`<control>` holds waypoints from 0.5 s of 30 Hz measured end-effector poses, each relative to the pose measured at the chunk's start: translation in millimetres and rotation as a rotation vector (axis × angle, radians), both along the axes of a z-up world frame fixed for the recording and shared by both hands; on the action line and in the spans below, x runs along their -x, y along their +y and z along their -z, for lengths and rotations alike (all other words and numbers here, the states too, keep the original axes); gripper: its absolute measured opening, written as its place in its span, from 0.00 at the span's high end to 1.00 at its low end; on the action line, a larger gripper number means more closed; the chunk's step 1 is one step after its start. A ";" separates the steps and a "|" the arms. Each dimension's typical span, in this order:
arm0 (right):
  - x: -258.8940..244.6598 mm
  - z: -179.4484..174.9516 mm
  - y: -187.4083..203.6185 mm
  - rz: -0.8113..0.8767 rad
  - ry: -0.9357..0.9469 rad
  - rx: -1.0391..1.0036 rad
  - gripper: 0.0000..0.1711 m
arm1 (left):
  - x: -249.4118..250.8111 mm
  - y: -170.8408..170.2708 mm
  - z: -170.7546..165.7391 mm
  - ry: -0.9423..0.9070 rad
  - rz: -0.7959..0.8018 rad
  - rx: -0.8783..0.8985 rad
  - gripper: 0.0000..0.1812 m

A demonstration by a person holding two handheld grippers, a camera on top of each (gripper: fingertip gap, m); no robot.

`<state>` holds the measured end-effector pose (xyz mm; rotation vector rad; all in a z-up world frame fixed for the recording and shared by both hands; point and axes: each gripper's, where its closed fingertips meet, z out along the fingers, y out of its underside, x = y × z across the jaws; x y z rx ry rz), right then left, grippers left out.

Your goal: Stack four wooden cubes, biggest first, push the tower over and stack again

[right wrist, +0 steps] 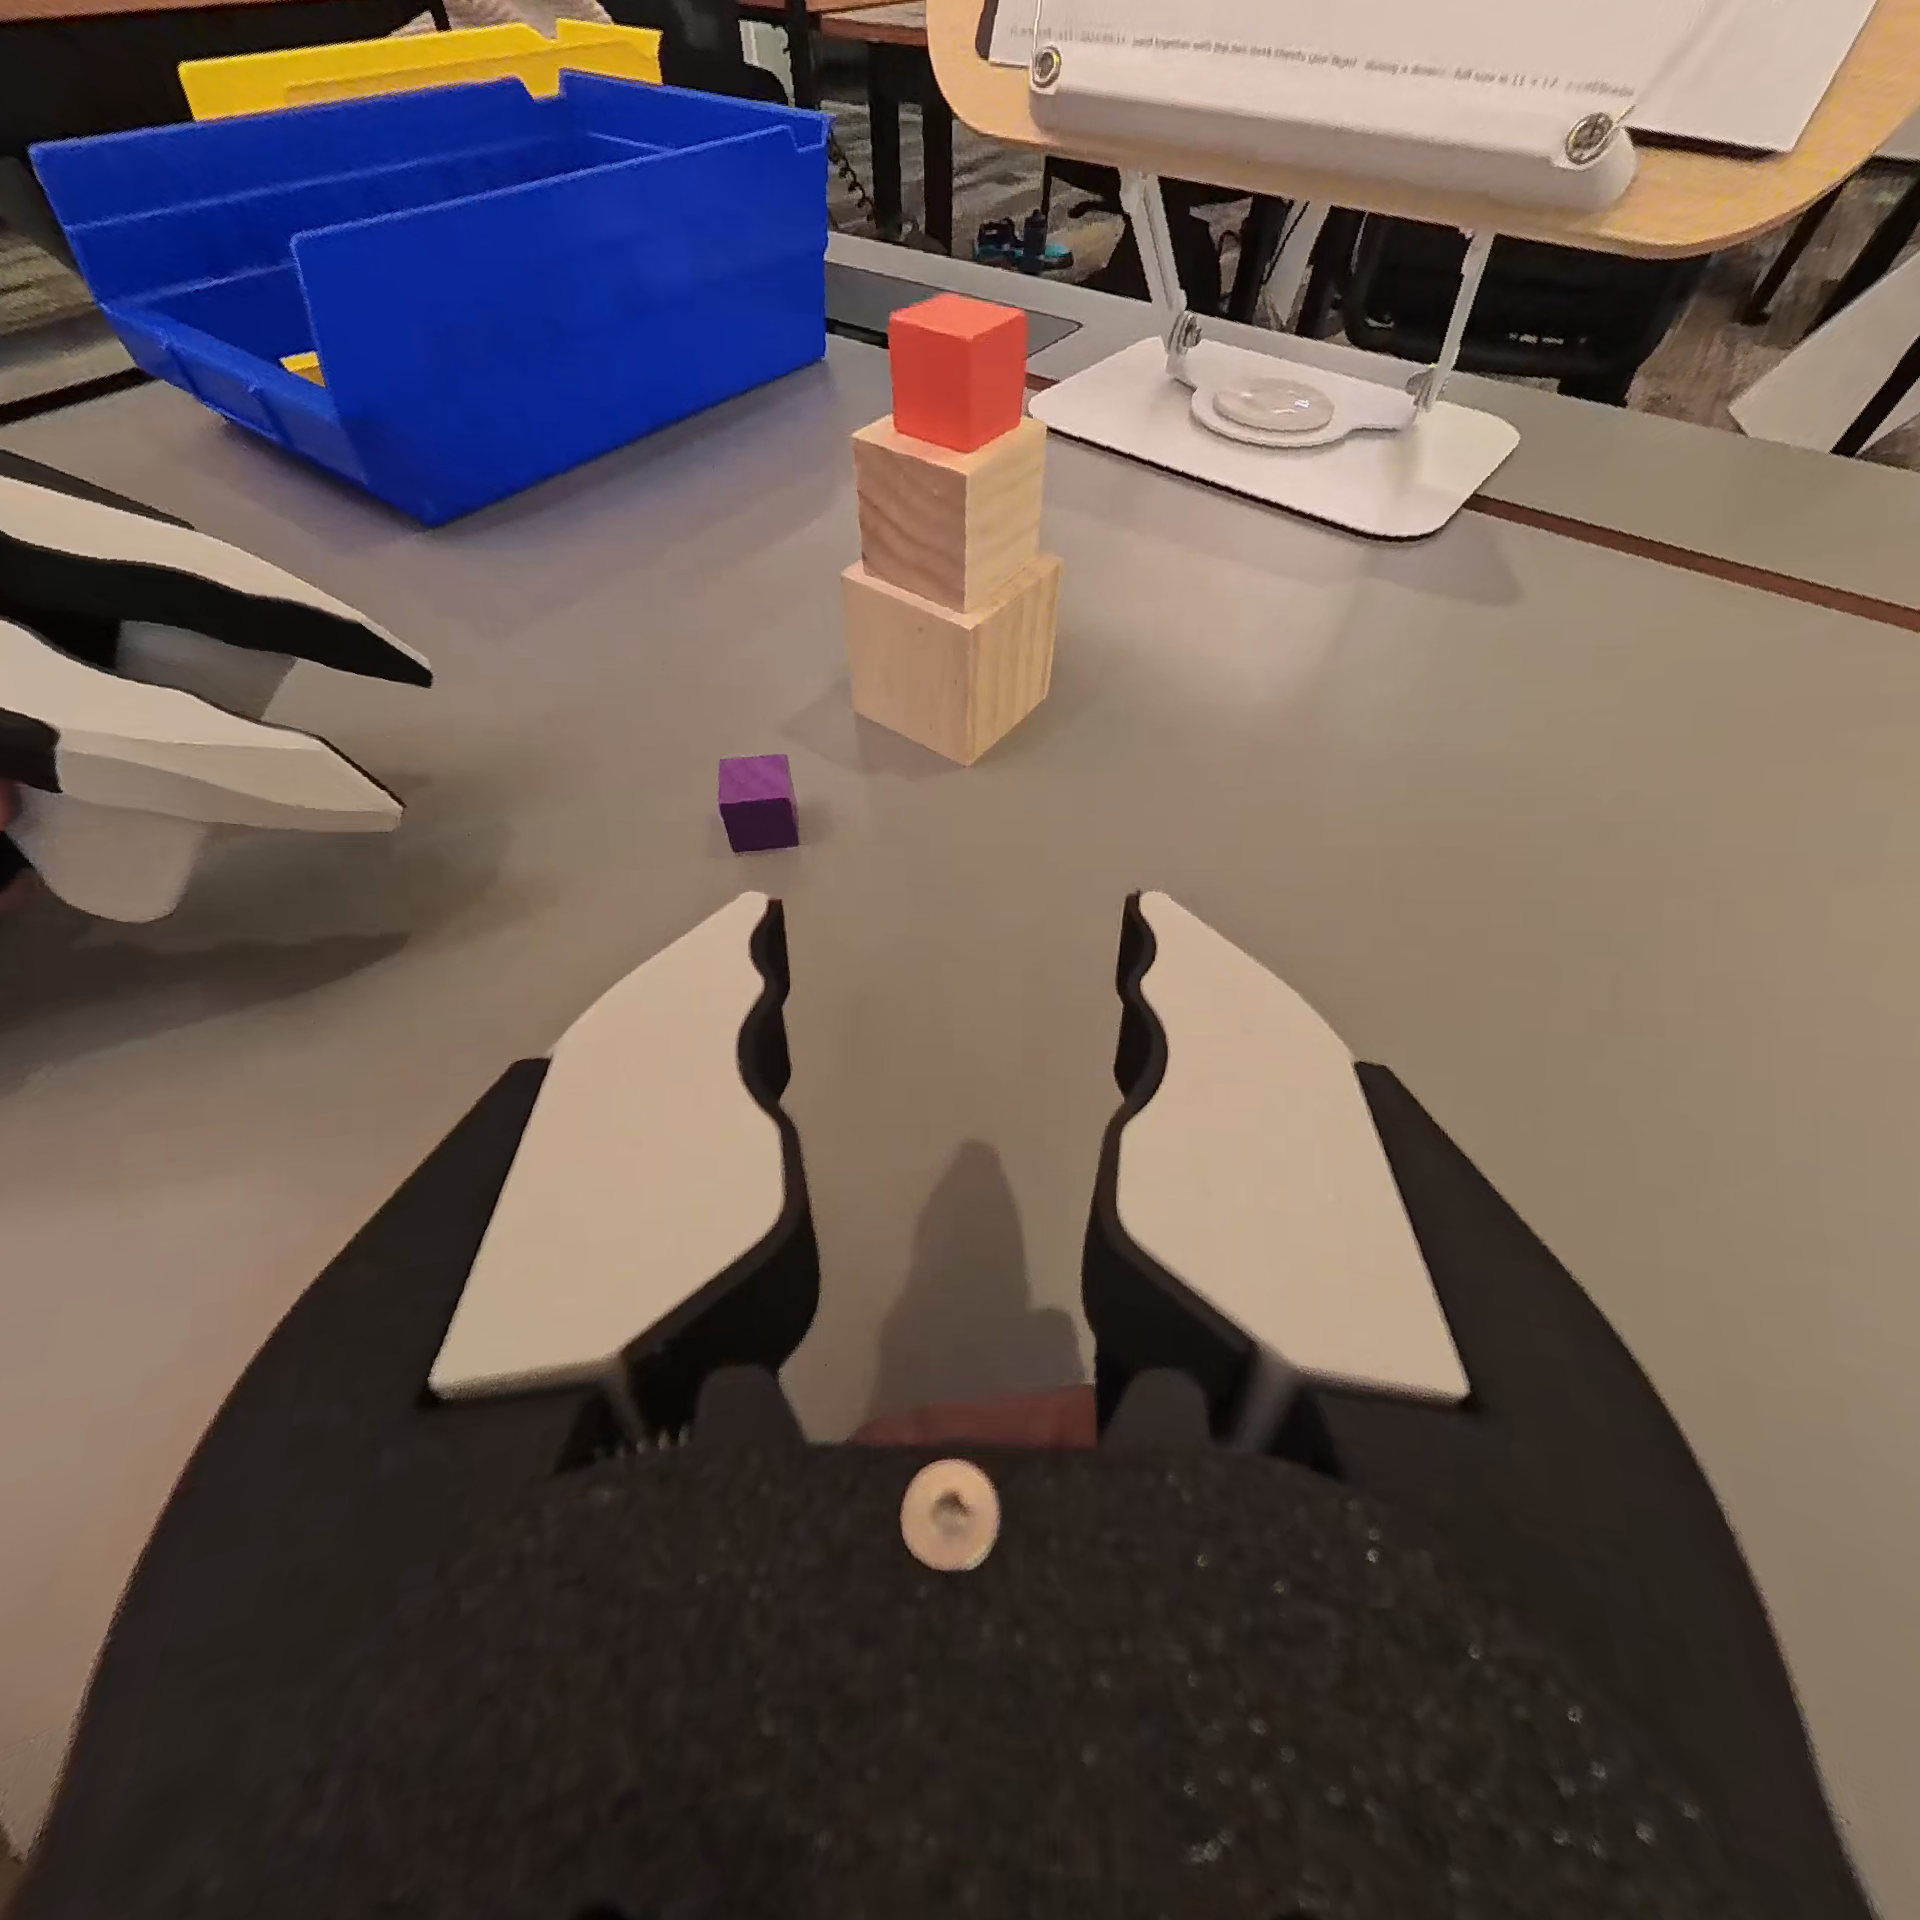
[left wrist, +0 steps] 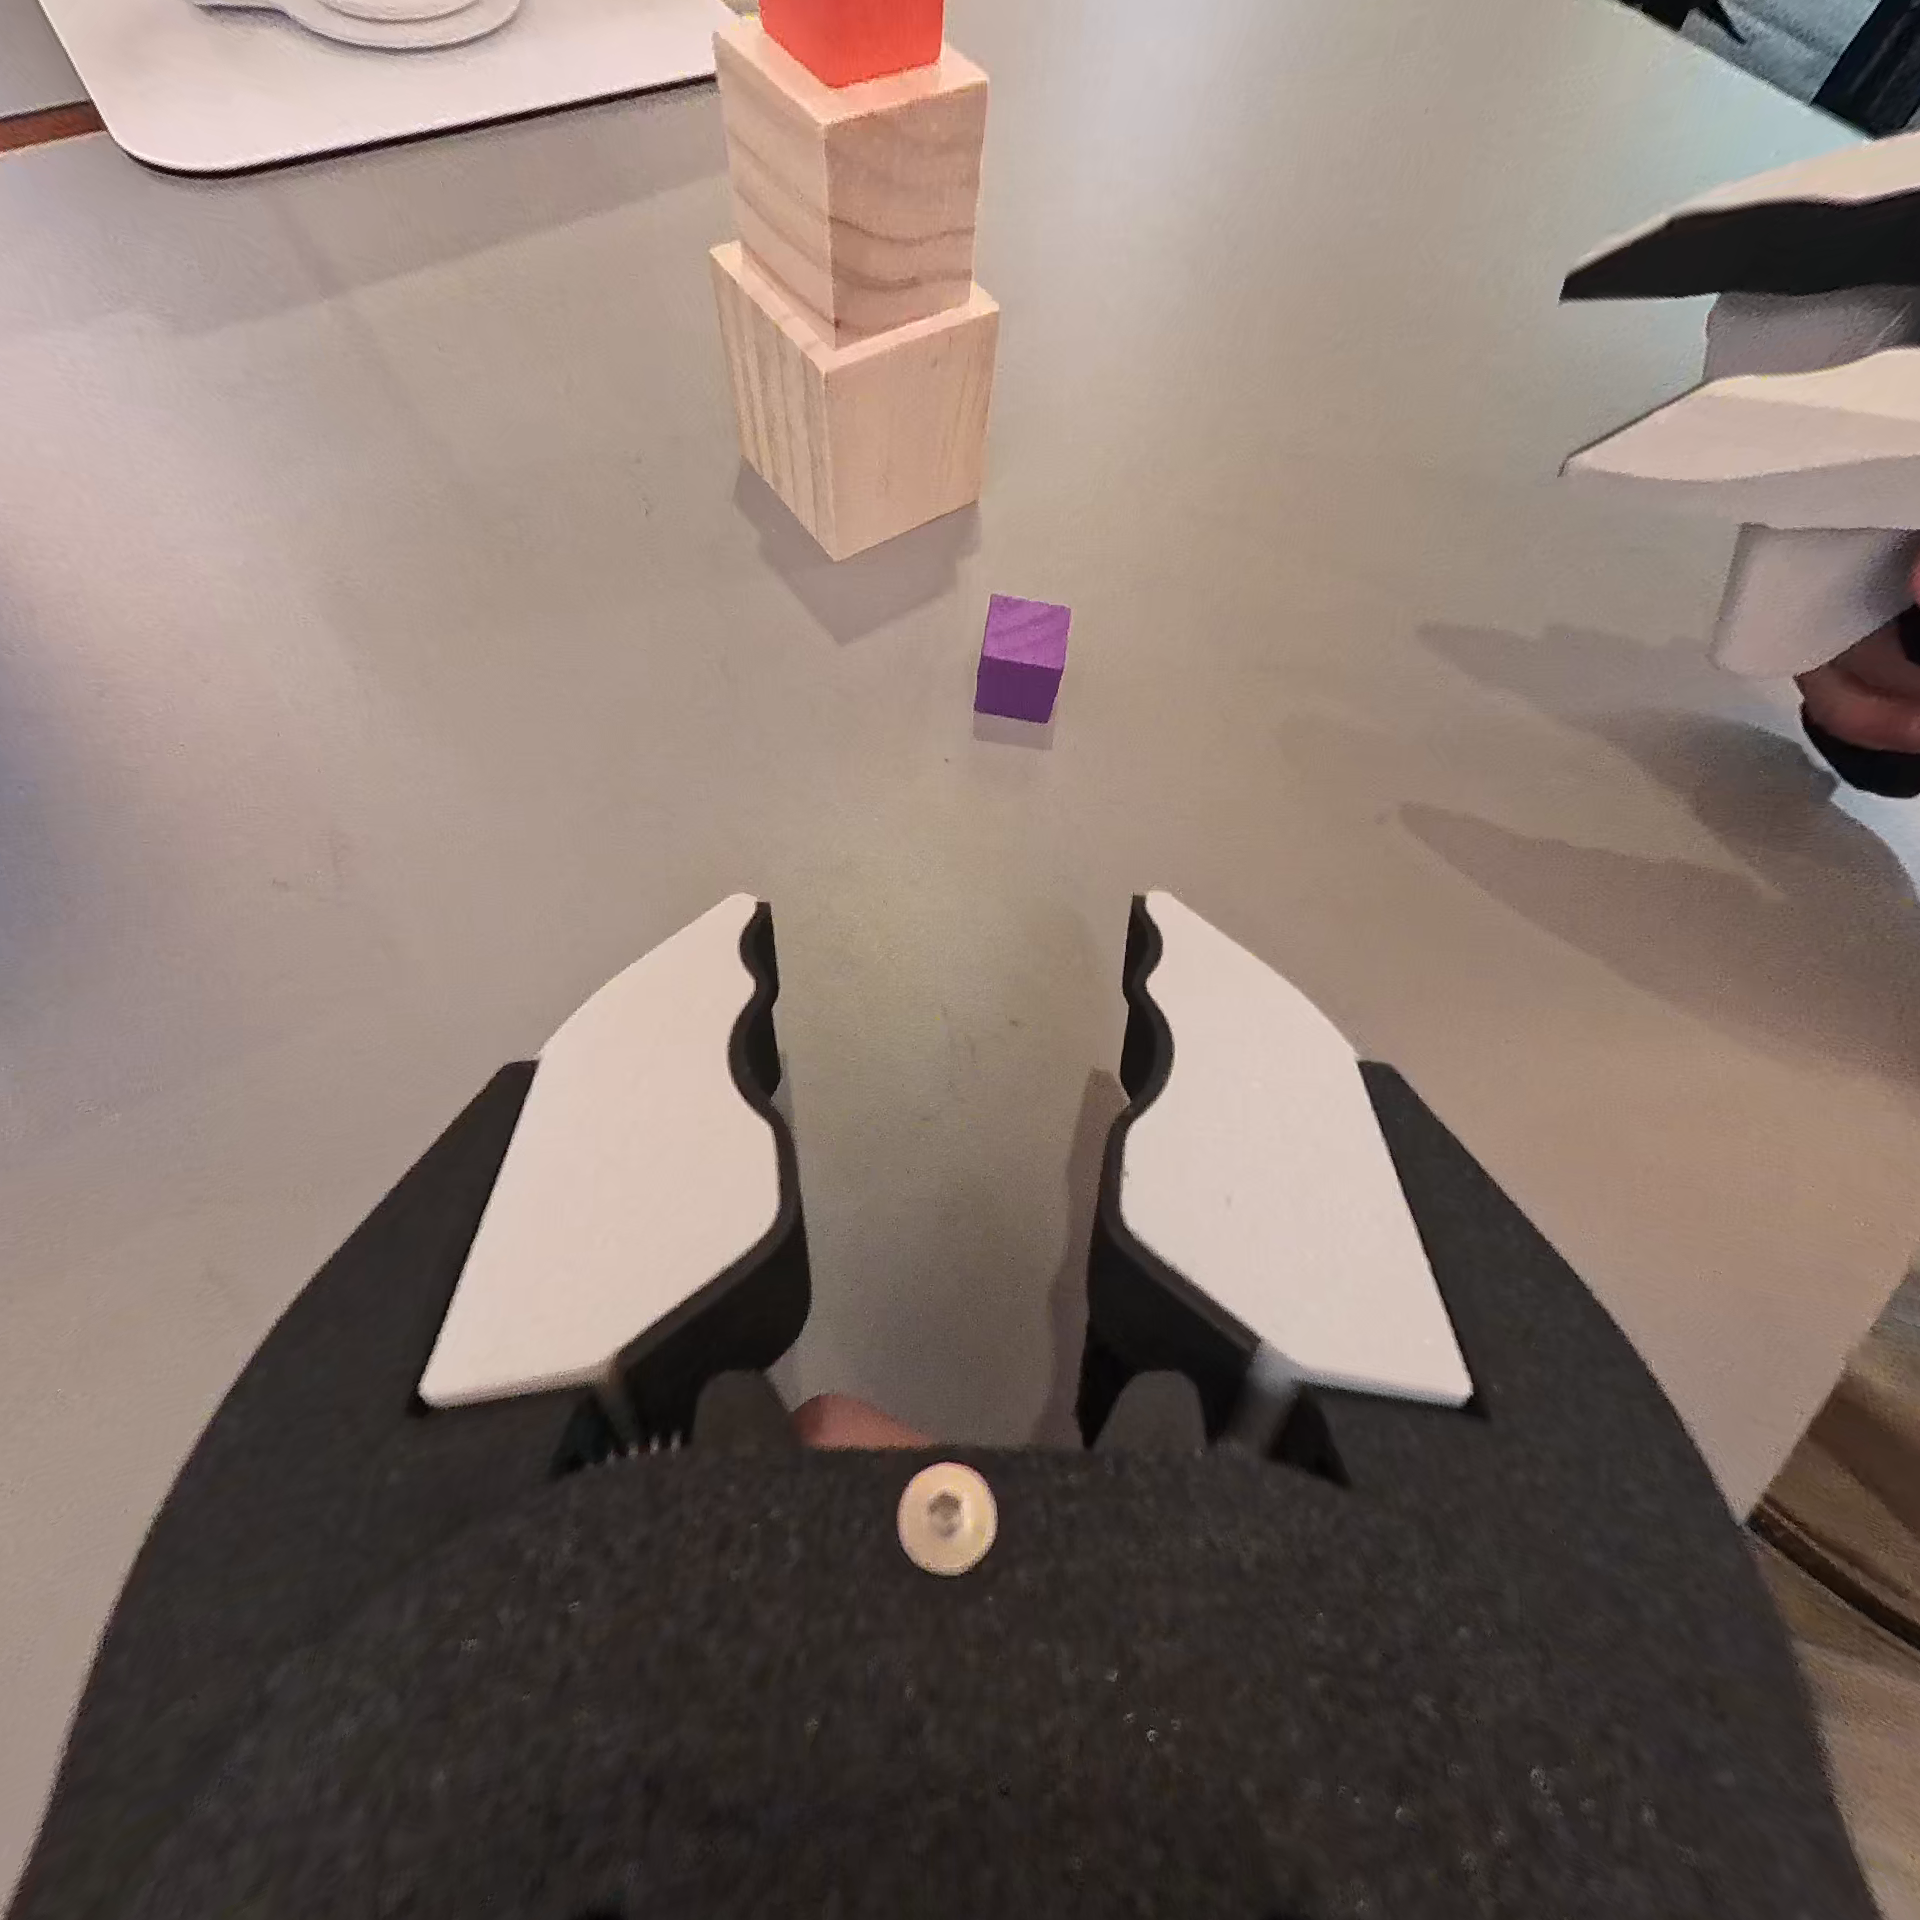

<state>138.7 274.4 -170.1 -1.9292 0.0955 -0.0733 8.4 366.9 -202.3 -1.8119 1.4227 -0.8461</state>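
Tower showing orange-red cube (right wrist: 957, 371) over two pale, grain-streaked wooden cubes (right wrist: 948, 582). Sm. cube (right wrist: 758, 802) looking purple w/ diagonal ridges. Bin (right wrist: 447, 291) showing blue, bin behind (right wrist: 416, 68) yellow; table (right wrist: 1455, 831) grey.

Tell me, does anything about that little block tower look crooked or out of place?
Slightly. The middle wooden cube sits twisted and off-centre on the big bottom cube, and the red cube on top is turned too. The small purple cube lies alone on the table, not yet stacked. Nothing has fallen.
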 end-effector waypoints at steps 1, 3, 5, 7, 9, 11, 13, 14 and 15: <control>-0.3 1.4 -0.4 -0.006 0.004 0.007 0.64 | -2.3 -0.7 1.5 0.010 0.006 0.006 0.65; -0.3 2.8 -1.1 -0.018 0.013 0.014 0.64 | -10.2 -3.1 5.1 0.042 0.027 0.022 0.65; -0.2 4.2 -1.9 -0.028 0.018 0.019 0.64 | -23.5 -5.9 9.4 0.087 0.062 0.022 0.65; -0.1 5.9 -2.8 -0.036 0.016 0.024 0.64 | -39.4 -6.8 16.0 0.150 0.095 0.004 0.65; 0.0 8.2 -3.8 -0.042 0.014 0.030 0.65 | -55.5 -4.4 21.2 0.195 0.098 -0.012 0.64; 1.4 7.5 -4.9 -0.052 0.019 0.024 0.65 | -68.4 -6.8 27.9 0.237 0.114 0.007 0.64; 2.0 6.4 -6.0 -0.061 0.020 0.018 0.65 | -76.8 -8.8 34.5 0.273 0.123 0.006 0.66; 2.1 6.4 -6.4 -0.065 0.022 0.018 0.65 | -79.9 -7.3 35.7 0.278 0.118 -0.012 0.69; 2.4 6.5 -6.9 -0.071 0.025 0.017 0.65 | -81.7 -5.4 36.0 0.283 0.110 -0.031 0.73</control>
